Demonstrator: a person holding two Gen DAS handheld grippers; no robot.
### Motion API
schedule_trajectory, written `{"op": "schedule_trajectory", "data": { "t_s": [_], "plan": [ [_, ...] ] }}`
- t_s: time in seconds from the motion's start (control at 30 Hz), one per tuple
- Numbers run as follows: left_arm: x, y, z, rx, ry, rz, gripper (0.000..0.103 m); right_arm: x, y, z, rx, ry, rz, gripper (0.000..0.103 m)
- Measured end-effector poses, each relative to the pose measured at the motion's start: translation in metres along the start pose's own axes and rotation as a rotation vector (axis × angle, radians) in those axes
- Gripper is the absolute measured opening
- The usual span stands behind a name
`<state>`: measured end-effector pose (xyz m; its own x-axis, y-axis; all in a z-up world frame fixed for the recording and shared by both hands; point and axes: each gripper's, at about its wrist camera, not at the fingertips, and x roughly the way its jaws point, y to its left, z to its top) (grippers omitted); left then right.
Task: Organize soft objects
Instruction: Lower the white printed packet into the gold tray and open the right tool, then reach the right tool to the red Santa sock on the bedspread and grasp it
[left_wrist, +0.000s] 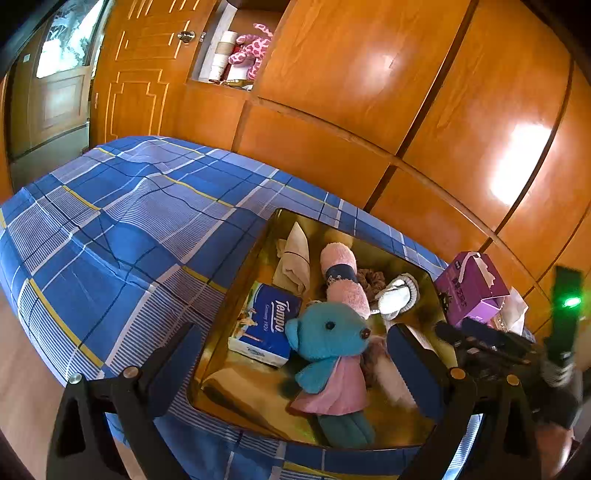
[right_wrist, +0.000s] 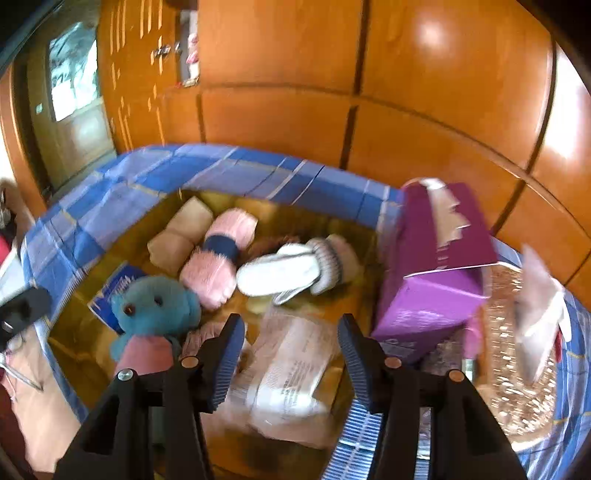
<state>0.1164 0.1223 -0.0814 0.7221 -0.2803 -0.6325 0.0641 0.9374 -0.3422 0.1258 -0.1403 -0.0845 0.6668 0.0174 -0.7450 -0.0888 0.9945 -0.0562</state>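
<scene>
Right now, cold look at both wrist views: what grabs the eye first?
The teal teddy bear in a pink dress lying in the shiny gold tray, beside a blue Tempo tissue pack and a rolled pink towel. The tray sits on a blue plaid bedsheet. A purple tissue box stands at the tray's right edge, and the right gripper hangs open over a clear-wrapped packet.

A gold-lined tray (left_wrist: 236, 280) on the bed holds the soft things. A teal plush bear (left_wrist: 328, 336) in a pink dress lies on its back near the front, its head beside a blue Tempo tissue pack (left_wrist: 264, 325). Behind it a rolled pink towel (left_wrist: 343, 280) with a dark band lies next to a folded beige cloth (left_wrist: 295, 258). A white slipper (right_wrist: 284, 273) rests toward the right, a brown scrunchie (left_wrist: 371, 278) just behind it. A clear-wrapped pale packet (right_wrist: 291, 369) lies at the front.
</scene>
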Motion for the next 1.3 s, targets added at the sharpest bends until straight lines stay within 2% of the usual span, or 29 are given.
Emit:
{"op": "schedule_trajectory", "data": {
  "t_s": [0.17, 0.37, 0.7, 0.83, 0.97, 1.13, 1.3],
  "plan": [
    [0.001, -0.007, -0.003, 0.014, 0.016, -0.008, 0.101, -0.035, -0.016, 0.001, 0.090, -0.084, 0.116, 0.053],
    [0.004, -0.020, -0.004, 0.045, 0.031, -0.021, 0.101, -0.070, -0.035, -0.004, 0.146, -0.161, 0.179, 0.053],
    [0.004, -0.048, -0.004, 0.092, 0.051, -0.068, 0.102, -0.098, -0.062, -0.012, 0.209, -0.208, 0.180, 0.054],
    [0.006, -0.063, -0.004, 0.119, 0.071, -0.100, 0.103, -0.113, -0.083, -0.019, 0.250, -0.259, 0.133, 0.054],
    [0.008, -0.078, -0.005, 0.149, 0.083, -0.117, 0.103, -0.119, -0.119, -0.028, 0.321, -0.270, 0.055, 0.054],
    [0.008, -0.102, -0.005, 0.194, 0.095, -0.143, 0.103, -0.117, -0.174, -0.045, 0.425, -0.235, -0.063, 0.054],
    [0.005, -0.130, -0.003, 0.253, 0.097, -0.175, 0.103, -0.107, -0.224, -0.065, 0.525, -0.157, -0.193, 0.054]
  ]
}}
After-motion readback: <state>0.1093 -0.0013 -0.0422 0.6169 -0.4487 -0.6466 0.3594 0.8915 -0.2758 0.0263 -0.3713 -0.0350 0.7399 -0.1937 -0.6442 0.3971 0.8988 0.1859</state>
